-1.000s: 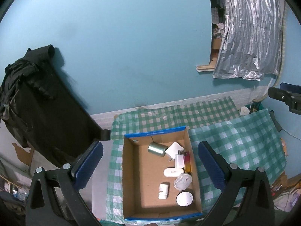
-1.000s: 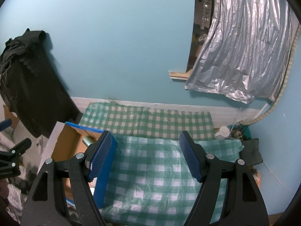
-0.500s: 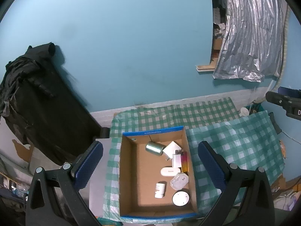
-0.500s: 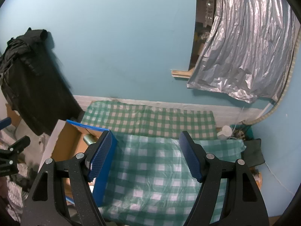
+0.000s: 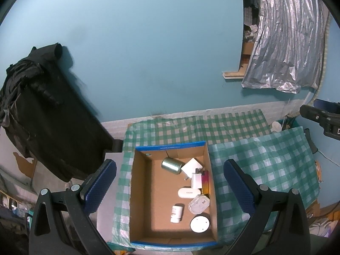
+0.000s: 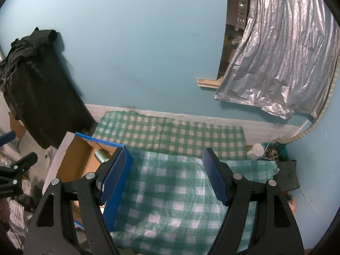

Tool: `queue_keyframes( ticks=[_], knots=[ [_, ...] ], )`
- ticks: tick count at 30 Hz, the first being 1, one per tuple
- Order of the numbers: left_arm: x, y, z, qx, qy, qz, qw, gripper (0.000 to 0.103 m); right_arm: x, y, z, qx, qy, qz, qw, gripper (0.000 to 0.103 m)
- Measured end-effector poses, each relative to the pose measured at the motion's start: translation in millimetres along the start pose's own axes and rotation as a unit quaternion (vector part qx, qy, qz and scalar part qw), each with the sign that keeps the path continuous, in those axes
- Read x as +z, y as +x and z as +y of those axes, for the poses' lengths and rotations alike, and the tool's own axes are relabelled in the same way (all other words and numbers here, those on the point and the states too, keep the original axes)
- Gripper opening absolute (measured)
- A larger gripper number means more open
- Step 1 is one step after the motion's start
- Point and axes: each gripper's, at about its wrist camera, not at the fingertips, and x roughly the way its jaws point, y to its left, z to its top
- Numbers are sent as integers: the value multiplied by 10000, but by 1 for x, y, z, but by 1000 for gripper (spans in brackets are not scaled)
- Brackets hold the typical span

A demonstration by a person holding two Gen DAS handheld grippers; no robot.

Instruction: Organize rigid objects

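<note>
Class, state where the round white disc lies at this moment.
In the left wrist view, the round white disc lies in the cardboard box's near right corner, beside the small white bottle.

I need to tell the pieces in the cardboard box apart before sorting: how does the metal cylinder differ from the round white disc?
The metal cylinder is shiny silver and lies on its side near the cardboard box's far wall; the round white disc is matte white and lies flat near the near right corner. The cylinder stands taller off the floor; the disc is low. Both are round, loose, and untouched by either gripper.
</note>
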Motion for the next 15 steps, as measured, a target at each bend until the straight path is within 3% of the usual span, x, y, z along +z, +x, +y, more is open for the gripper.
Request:
queue_keyframes(
  ticks=[15],
  knots=[
    [3,2,-4,28,-48,40,10000,102,4,6,-3,77,-50,35,10000,74]
  ],
)
